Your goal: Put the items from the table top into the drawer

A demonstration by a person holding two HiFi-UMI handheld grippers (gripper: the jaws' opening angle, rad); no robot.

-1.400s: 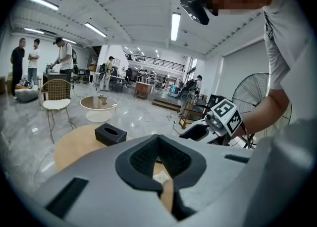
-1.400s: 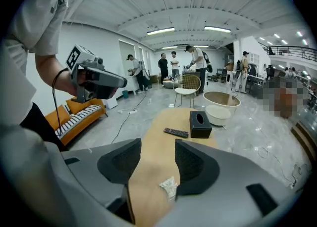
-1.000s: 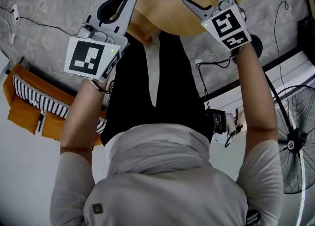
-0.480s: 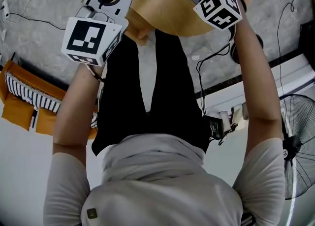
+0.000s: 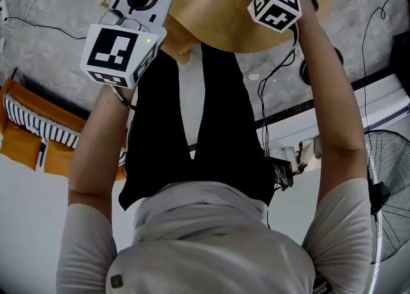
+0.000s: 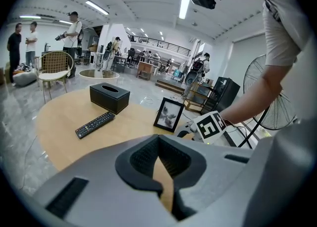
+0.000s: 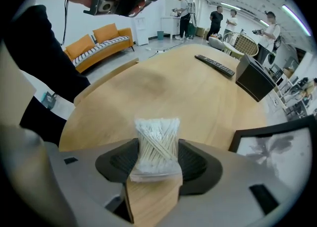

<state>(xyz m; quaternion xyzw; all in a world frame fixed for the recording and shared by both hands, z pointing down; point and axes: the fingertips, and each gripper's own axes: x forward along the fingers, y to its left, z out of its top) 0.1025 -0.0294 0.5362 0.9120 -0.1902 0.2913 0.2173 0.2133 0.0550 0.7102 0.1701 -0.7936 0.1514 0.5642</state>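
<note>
**3 cameras, 1 shared table**

Your head camera looks steeply down past your torso (image 5: 192, 126), catching only the near edge of the table (image 5: 218, 24). Both gripper cameras ride low and close over it, facing outward across the top. The 2 share the remote (image 6: 95, 124), tissue box (image 6: 109, 97) and picture frame (image 6: 169, 114).

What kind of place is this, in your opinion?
Probably a large open workspace or studio: an orange sofa, a railed mezzanine and strip lights overhead, with several people standing around.
</note>
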